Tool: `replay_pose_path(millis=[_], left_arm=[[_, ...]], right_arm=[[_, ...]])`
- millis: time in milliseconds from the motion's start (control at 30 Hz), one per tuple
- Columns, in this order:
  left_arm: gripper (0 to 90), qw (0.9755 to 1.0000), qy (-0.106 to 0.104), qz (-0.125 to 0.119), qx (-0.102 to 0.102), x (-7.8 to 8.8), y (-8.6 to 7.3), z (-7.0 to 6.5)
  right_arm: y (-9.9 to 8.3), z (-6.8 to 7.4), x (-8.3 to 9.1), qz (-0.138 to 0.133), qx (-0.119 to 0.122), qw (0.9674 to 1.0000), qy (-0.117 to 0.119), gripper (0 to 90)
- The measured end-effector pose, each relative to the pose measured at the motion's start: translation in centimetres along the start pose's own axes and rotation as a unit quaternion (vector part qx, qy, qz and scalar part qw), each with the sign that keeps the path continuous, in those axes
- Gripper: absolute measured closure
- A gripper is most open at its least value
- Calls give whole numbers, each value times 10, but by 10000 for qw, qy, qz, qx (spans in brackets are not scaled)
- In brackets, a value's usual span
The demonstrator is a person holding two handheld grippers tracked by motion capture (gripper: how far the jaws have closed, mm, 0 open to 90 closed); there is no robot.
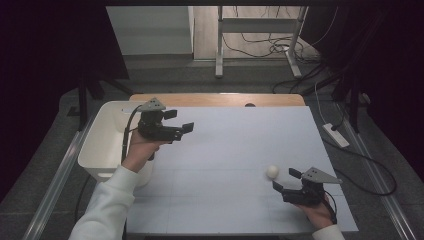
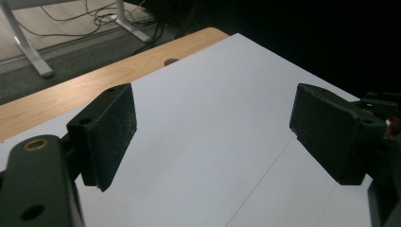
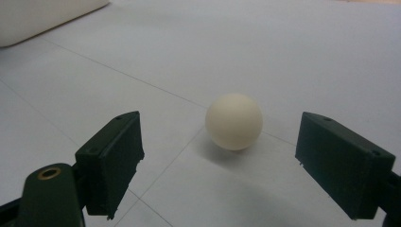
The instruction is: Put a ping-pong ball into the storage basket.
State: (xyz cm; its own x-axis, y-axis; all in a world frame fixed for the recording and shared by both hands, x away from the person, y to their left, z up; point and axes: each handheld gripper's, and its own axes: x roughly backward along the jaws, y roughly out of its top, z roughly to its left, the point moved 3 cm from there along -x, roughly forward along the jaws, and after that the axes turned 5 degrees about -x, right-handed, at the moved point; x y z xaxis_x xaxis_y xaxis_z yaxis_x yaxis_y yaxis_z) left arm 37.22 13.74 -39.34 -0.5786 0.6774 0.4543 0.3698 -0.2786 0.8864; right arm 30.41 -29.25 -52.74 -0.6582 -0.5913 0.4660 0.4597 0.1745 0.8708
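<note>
A small cream-white ball [image 1: 272,171] lies on the white table sheet [image 1: 230,150] at the right. In the right gripper view the ball [image 3: 233,121] rests just ahead of the two black jaws, roughly centred on the gap, and touches neither pad. My right gripper [image 1: 285,180] is held low near the front right, pointing up-left at the ball, open and empty [image 3: 217,165]. My left gripper [image 1: 181,121] hovers over the sheet's far left part, beside the bin, pointing right. Its jaws stand wide apart with only bare sheet between them [image 2: 213,137].
A white plastic bin [image 1: 107,140] sits off the table's left edge, and its rim [image 3: 42,16] shows at the top left of the right gripper view. A wooden strip [image 1: 220,99] borders the far edge. Cables and desk legs [image 1: 260,45] lie on the floor beyond.
</note>
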Motion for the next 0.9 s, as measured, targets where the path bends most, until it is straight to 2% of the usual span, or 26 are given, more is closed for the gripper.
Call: replay_pose_path(millis=[467,900], left_arm=[[158,9996,-251,140,-73,-18,-7,-15],[159,9980,-517,310,-210,-38,-10,-32]], right_arm=[[0,-1,1,-14,-8,10000,-27,159],[0,-1,2,-10,-10,10000,-54,159]])
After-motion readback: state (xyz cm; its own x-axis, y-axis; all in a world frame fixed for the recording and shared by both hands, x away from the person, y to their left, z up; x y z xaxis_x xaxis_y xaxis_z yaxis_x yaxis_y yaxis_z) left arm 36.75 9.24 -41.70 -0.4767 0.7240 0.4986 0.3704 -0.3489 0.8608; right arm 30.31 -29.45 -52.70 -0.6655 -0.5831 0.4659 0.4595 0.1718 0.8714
